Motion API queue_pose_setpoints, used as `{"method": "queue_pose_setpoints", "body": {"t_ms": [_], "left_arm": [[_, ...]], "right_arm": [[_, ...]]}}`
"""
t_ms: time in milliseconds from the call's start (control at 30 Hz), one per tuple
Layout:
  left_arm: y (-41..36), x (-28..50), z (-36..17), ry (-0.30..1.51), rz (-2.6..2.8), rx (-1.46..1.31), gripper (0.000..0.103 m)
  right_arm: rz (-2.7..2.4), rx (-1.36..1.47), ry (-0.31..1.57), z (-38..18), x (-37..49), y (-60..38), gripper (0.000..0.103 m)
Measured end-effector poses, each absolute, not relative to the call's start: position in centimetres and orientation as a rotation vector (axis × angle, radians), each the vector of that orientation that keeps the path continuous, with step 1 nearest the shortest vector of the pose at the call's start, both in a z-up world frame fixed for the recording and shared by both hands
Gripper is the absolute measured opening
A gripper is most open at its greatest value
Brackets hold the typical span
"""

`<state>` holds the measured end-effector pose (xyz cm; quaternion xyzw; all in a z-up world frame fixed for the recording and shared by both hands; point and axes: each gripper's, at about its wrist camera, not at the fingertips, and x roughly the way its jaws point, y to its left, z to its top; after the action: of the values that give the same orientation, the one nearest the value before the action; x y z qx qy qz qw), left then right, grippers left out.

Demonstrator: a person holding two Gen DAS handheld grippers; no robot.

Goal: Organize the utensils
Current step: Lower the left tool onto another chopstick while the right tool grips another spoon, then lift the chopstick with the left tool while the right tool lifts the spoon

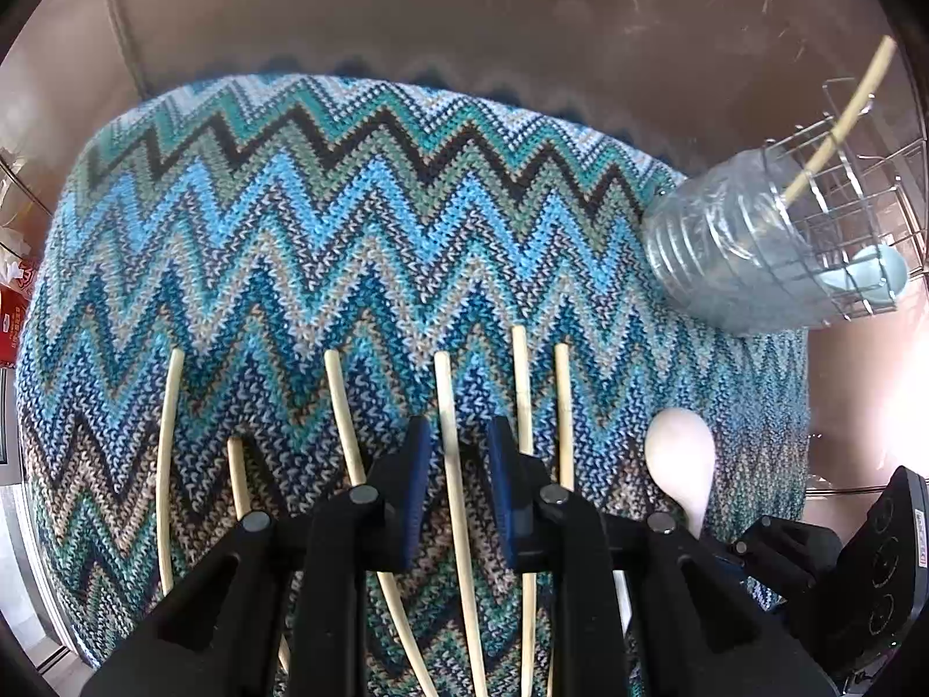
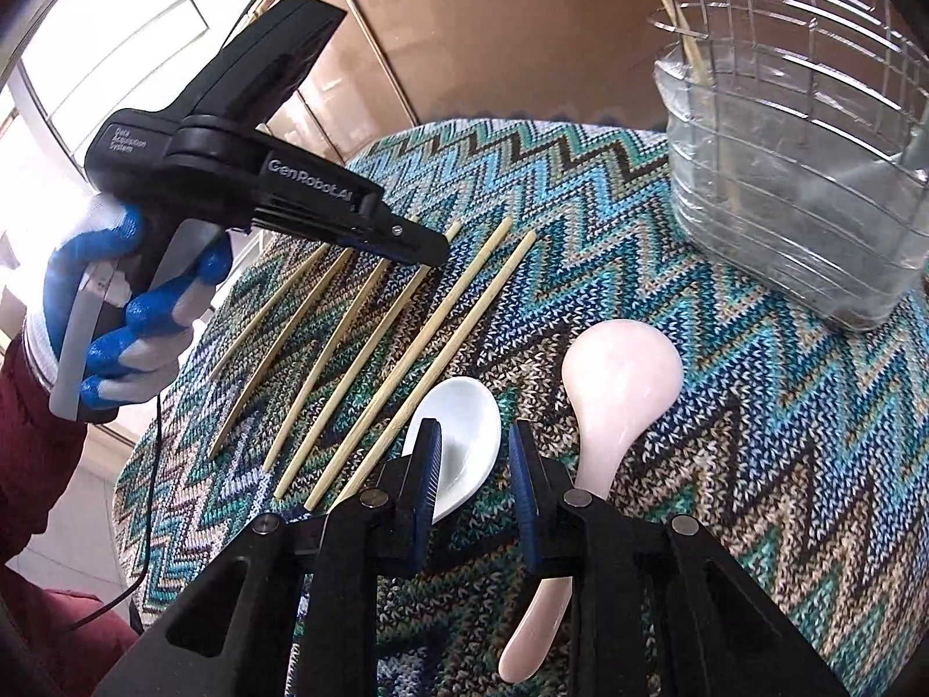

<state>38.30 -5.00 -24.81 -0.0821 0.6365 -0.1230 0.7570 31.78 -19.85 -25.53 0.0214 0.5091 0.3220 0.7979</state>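
Note:
Several pale wooden chopsticks [image 1: 450, 441] [image 2: 371, 342] lie side by side on a zigzag knit cloth [image 1: 348, 244] [image 2: 784, 406]. My left gripper [image 1: 458, 435] [image 2: 435, 250] is open, its jaws either side of one chopstick, low over the cloth. A pink spoon [image 2: 615, 389] [image 1: 682, 464] and a white spoon [image 2: 464, 435] lie to the right of the chopsticks. My right gripper [image 2: 473, 435] is open above the white spoon's bowl, empty.
A wire utensil basket [image 1: 842, 215] [image 2: 813, 58] with a cut clear plastic bottle [image 1: 714, 250] [image 2: 801, 215] in it stands at the cloth's far right. It holds one chopstick [image 1: 842, 116] and a light blue spoon [image 1: 871, 279]. A brown wall lies behind.

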Motion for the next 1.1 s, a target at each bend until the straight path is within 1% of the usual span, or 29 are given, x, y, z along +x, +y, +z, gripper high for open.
{"method": "queue_pose_setpoints", "body": {"t_ms": [100,300,367,400,633,867,1100], "left_arm": [[-5.2,38.5,-25.4,1.405,-0.263,-0.175,0.014],[-5.1,38.7,-25.9,1.410,-0.251,-0.191,0.009],[-5.3,38.9,-26.0,1.409,-0.246,-0.200,0.007],[-5.3,39.0,-26.0,1.405,-0.243,-0.202,0.005],[-4.2,37.8,-25.0,1.360,-0.252,-0.236,0.004],[-3.3,35.0,-21.6,1.255,-0.289,-0.277,0.004],[-2.0,31.2,-18.3,1.188,-0.307,-0.310,0.004]], "right_arm": [[0.711,0.056,1.114,-26.0,32.6,-19.9,0.023],[0.757,0.089,1.153,-27.0,34.2,-19.8,0.014],[0.769,0.086,1.151,-27.0,34.2,-19.8,0.008],[0.776,0.077,1.146,-26.9,34.2,-19.6,0.007],[0.755,0.025,1.083,-24.9,32.2,-19.2,0.006],[0.691,0.002,0.996,-21.5,28.9,-20.4,0.004],[0.612,0.004,0.924,-18.4,24.8,-22.1,0.005]]}}
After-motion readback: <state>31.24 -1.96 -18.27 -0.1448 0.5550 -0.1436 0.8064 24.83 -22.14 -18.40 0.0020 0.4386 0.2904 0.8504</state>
